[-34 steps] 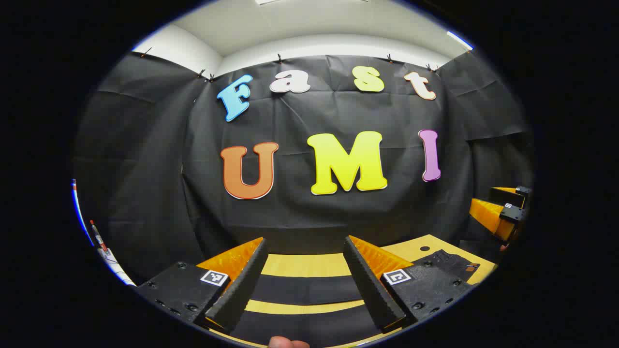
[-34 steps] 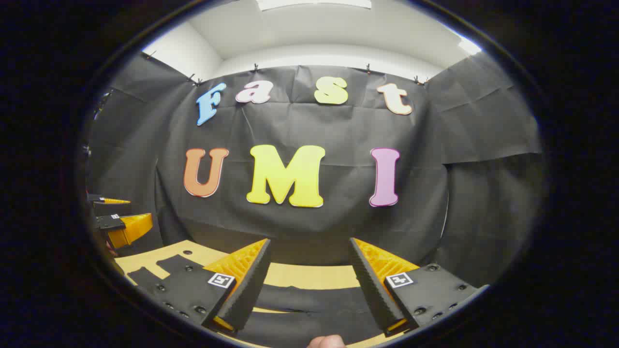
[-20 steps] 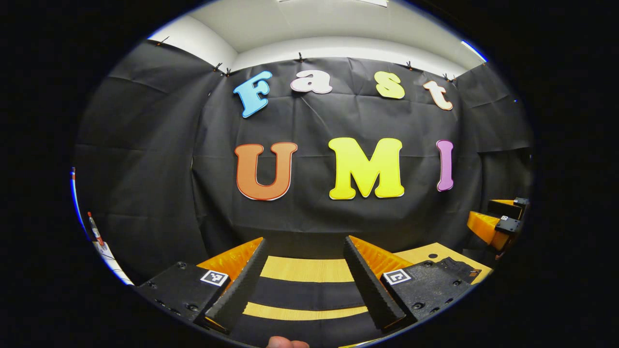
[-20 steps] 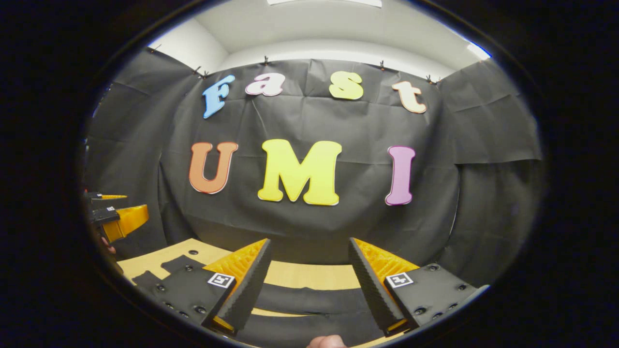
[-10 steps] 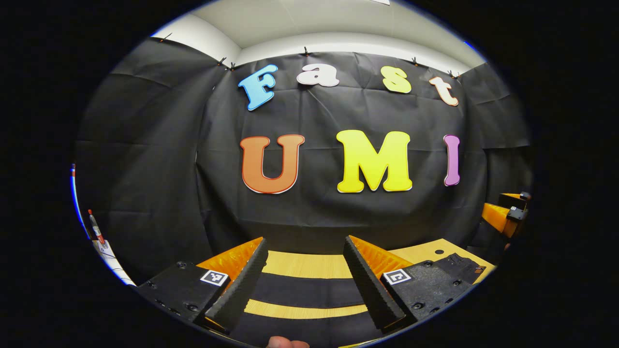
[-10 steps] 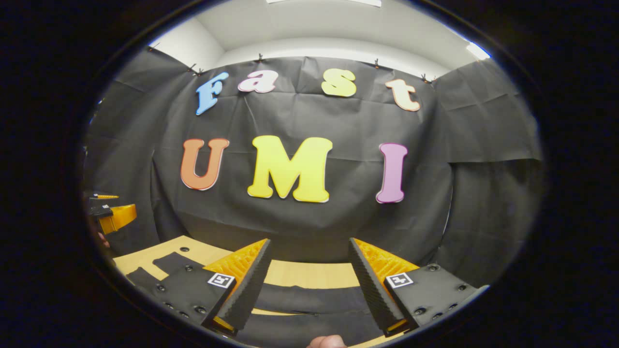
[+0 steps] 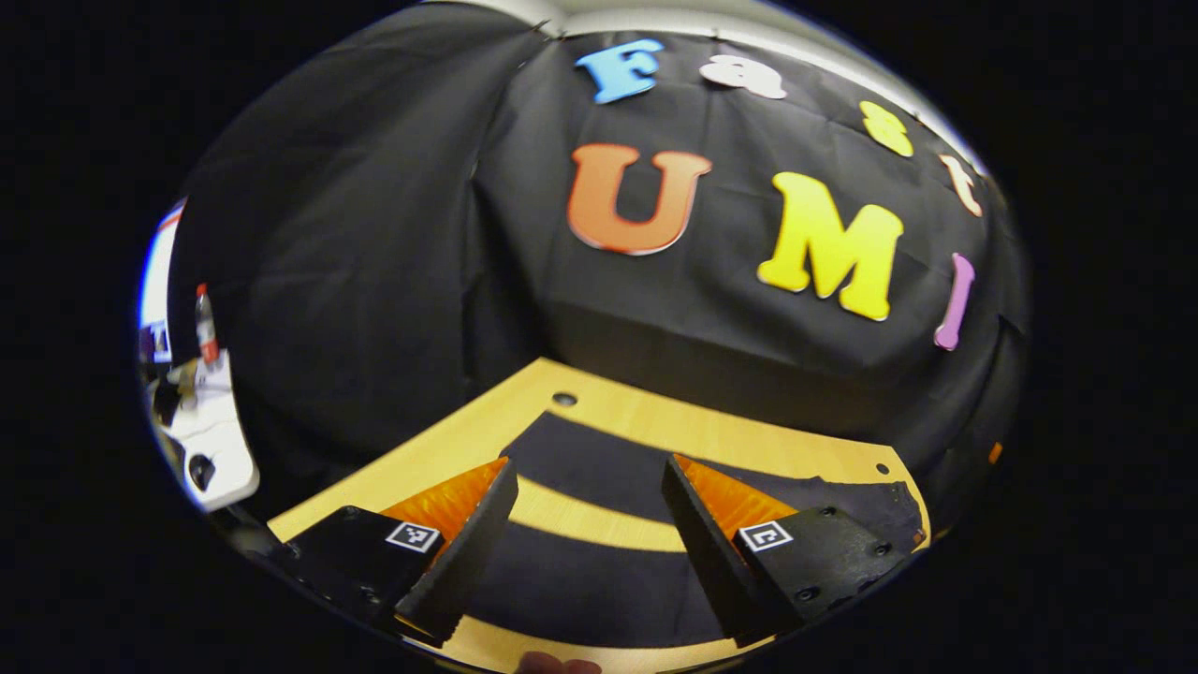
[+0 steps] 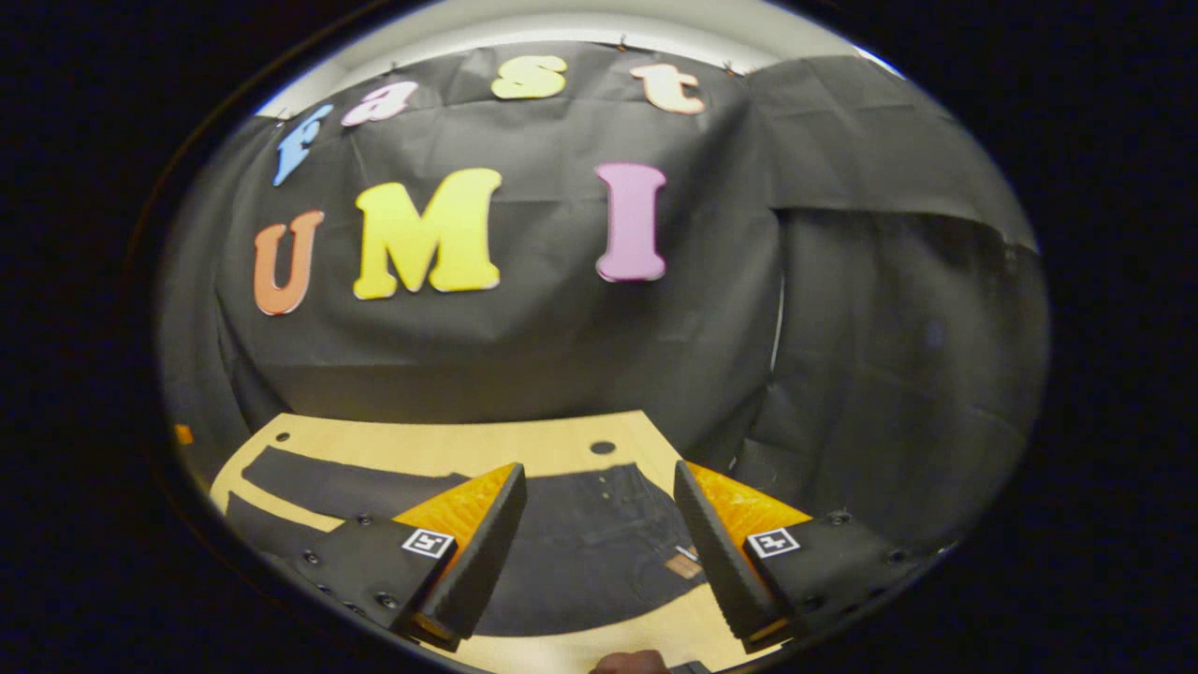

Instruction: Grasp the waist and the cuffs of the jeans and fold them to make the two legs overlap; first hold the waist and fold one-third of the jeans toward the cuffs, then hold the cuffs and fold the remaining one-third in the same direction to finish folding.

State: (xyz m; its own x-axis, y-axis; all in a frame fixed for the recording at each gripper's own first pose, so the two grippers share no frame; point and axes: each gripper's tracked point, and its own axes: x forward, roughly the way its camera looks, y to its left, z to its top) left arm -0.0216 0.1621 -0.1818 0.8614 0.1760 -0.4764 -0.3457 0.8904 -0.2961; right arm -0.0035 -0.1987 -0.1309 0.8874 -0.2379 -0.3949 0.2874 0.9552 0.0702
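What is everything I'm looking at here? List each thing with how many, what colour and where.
jeans: one pair, dark, spread flat on the table; two legs apart in the left gripper view, waist end in the right gripper view.
table: one, light wood, under the jeans, with small round holes near its far edge.
booth wall: black cloth, behind and beside the table.
bottle: one, red-capped, far left edge of the left gripper view.
left hand-held gripper: one, open, above the legs.
right hand-held gripper: one, open, above the waist end.

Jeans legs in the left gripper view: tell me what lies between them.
A bare strip of the wooden table lies between the two legs of the jeans, seen in the left gripper view.
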